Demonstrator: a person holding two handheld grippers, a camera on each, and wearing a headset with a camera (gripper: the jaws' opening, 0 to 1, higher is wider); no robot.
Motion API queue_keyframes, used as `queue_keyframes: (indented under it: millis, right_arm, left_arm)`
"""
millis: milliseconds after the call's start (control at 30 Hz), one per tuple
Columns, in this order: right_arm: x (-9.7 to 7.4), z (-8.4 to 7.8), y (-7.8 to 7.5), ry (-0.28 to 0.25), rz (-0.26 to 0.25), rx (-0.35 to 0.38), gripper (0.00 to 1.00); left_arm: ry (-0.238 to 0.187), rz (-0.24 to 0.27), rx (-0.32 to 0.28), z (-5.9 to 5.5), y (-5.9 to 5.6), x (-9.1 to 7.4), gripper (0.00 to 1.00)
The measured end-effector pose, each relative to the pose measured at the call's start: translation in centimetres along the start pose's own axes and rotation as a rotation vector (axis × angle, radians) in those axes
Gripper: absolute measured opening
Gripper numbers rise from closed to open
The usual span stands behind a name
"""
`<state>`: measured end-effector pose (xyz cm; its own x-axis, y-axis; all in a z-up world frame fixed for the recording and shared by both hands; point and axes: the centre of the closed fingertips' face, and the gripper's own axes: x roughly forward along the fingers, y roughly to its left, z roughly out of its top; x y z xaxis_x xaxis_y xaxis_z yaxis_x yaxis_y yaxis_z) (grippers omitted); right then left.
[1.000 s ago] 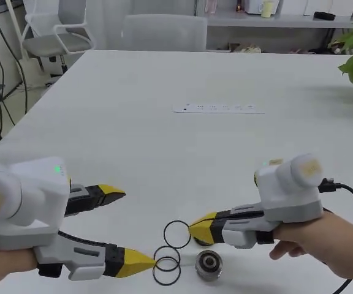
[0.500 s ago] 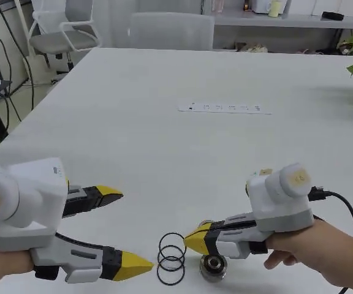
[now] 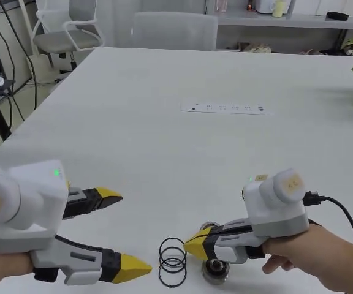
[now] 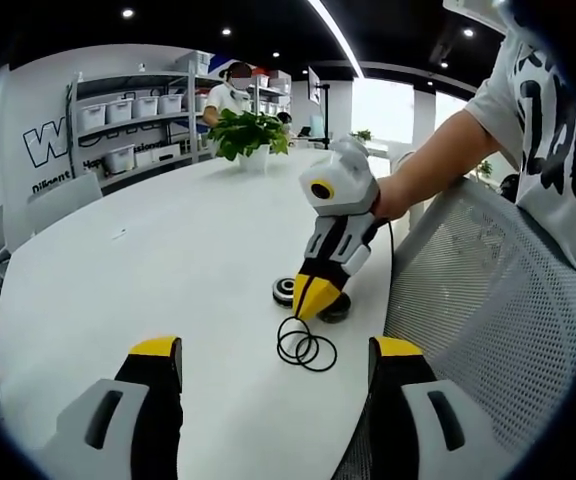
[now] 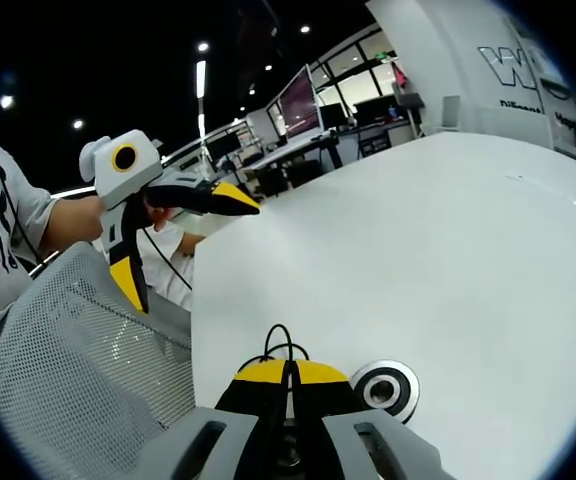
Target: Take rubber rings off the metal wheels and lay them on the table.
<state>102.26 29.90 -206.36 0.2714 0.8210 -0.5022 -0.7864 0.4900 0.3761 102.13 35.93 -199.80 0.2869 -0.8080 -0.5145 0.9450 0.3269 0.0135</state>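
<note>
**3 rings down, right jaws at the wheels**

The left gripper [image 3: 122, 231] hangs with its jaws wide apart and nothing between them. Ahead of its tips, 3 rubber rings [image 3: 173, 262] lie overlapping on the table [image 3: 182, 153], just in front of the right gripper [image 3: 189, 244]. Its jaws are pressed together, but it cannot be told whether they nip a ring. 1 metal wheel [image 3: 215, 269] sits under those jaws and a 2nd wheel [image 5: 386, 388] just right of them. The step appears to be laying a ring down. Next, the right jaws would need to part, then catch any ring left on a wheel.
</note>
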Motion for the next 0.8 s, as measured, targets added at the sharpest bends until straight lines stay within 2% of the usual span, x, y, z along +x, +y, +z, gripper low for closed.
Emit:
queue_keyframes:
  millis: [367, 567, 800]
  right_arm:
    - [0.4, -0.34, -0.7, 0.016, -0.034, -0.025, 0.0]
    - [0.66, -0.3, -0.63, 0.016, -0.036, -0.037, 0.0]
    - [0.88, -0.18, -0.62, 0.026, -0.053, -0.097, 0.0]
  left_arm:
    - [0.002, 0.002, -0.011, -0.24, -0.06, 0.11, 0.73]
    - [0.008, 0.002, -0.015, -0.52, -0.21, 0.08, 0.73]
    - [0.012, 0.004, -0.016, -0.6, -0.07, 0.03, 0.73]
